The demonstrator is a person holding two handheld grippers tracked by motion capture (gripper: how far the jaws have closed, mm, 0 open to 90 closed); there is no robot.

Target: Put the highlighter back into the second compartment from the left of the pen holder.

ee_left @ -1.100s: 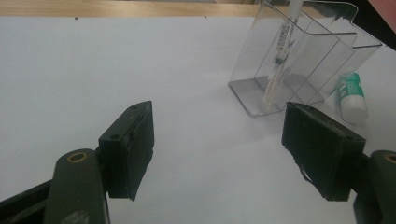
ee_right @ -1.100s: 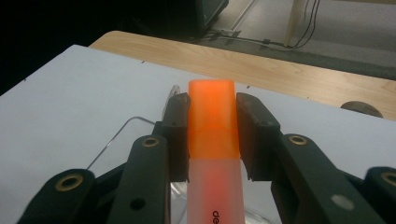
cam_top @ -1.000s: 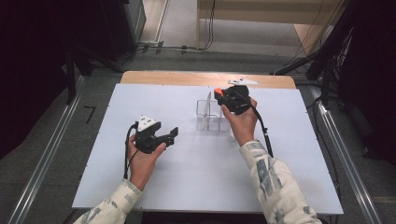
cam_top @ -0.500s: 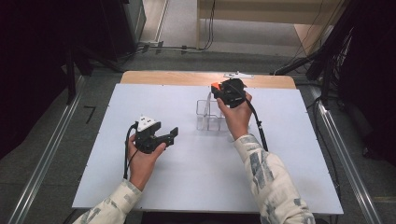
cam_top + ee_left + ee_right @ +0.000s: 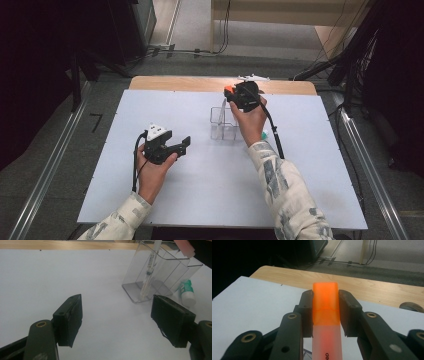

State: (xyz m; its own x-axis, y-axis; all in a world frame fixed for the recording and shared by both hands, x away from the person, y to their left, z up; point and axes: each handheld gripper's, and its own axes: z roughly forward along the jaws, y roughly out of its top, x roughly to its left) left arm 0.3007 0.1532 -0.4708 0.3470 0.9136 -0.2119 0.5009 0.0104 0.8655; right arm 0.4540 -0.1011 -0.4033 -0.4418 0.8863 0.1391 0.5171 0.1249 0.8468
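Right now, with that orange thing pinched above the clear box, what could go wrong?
1. The right tongs pinch the orange marker only near its cap end, so it might swivel or slip as it goes down.
2. The clear holder looks light and unbraced, since the left tongs stand open and apart from it. A knock on its rim could tip it.
3. A pen already leans in one compartment, so the marker might jam against it.
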